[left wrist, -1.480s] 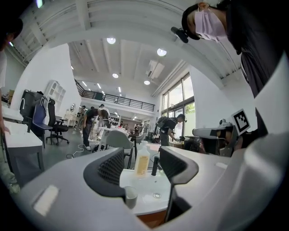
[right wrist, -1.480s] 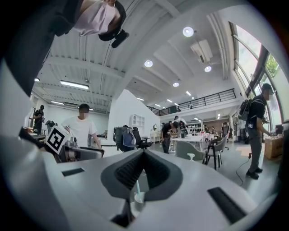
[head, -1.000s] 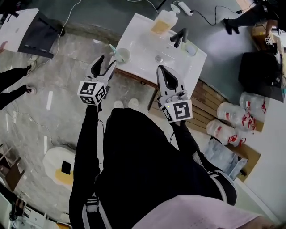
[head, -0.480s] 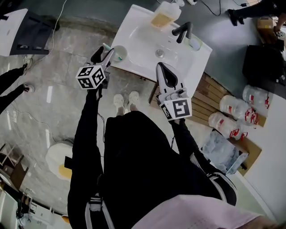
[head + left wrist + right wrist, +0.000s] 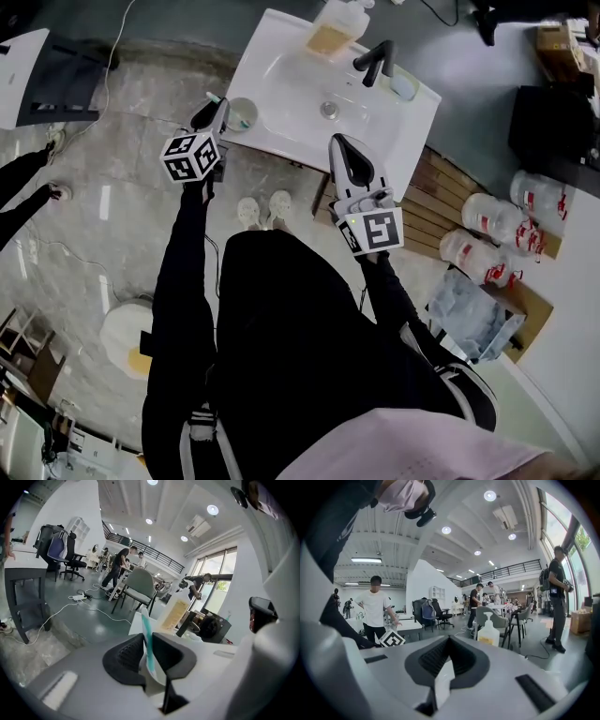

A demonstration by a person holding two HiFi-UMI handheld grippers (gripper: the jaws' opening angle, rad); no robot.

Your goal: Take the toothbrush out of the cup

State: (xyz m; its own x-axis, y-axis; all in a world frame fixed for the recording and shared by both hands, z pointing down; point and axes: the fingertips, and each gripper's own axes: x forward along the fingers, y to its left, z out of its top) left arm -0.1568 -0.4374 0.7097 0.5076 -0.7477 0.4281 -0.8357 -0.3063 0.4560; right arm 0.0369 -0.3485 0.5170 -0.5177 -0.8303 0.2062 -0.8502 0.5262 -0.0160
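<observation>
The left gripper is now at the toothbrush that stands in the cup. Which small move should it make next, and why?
Probably a short straight lift, once the grip is firm. The left gripper has its jaws closing with the teal toothbrush between them, and the brush's lower end sits in the cup at the sink corner, so a sideways pull might tip the cup.

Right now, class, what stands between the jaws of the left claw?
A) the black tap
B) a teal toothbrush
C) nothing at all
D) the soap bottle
B: the left gripper view shows the teal toothbrush standing upright between the pads of the left claw, whose jaws are closing on it.
</observation>
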